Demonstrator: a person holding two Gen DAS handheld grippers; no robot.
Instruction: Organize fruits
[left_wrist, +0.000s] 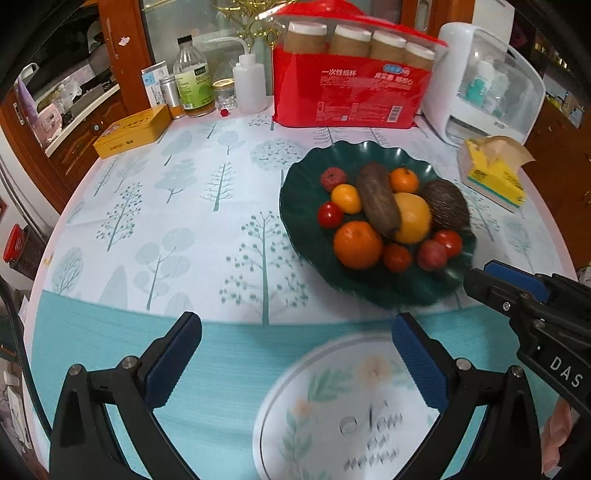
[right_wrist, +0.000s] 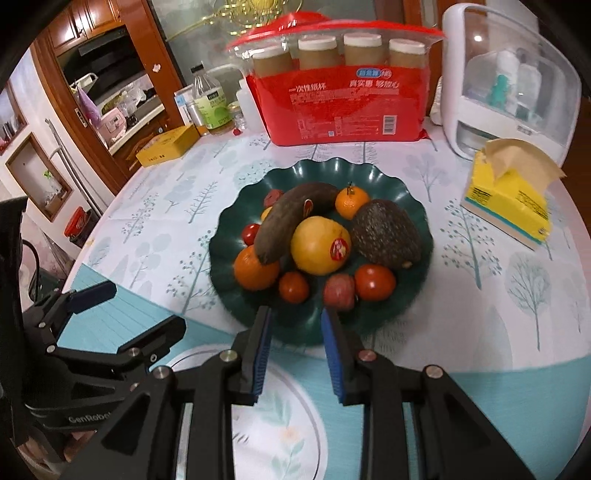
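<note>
Here, fruit heaped on a dark green scalloped plate (right_wrist: 413, 192) toward the far right of the tabletop (left_wrist: 184, 184): a long brown one (right_wrist: 288, 221) lying across the pile, resting on a big yellow one (right_wrist: 317, 245), with a dark rough-skinned one (right_wrist: 386, 232) to the right, oranges (right_wrist: 255, 267) and small red fruits (right_wrist: 375, 282) ringed round the near edge. Piled rather than sorted, so fits either a gathered heap or one awaiting separation; impossible to settle from this.

Nearer, a white floral plate (left_wrist: 343, 417) lying bare under both tools, probably set there as a second place for fruit.

Left gripper (left_wrist: 295, 358) hovering low over the floral plate, fingers (left_wrist: 173, 358) spread wide, holding nothing. Right gripper (right_wrist: 295, 347) poised just short of the green plate's near rim, fingers (right_wrist: 334, 354) parted by a narrow gap, nothing between them, aimed at the small reddish fruit (right_wrist: 340, 291) at the near edge.

Behind, a red pack of paper cups (left_wrist: 351, 88) and a yellow tissue box (right_wrist: 509, 199), well clear.
</note>
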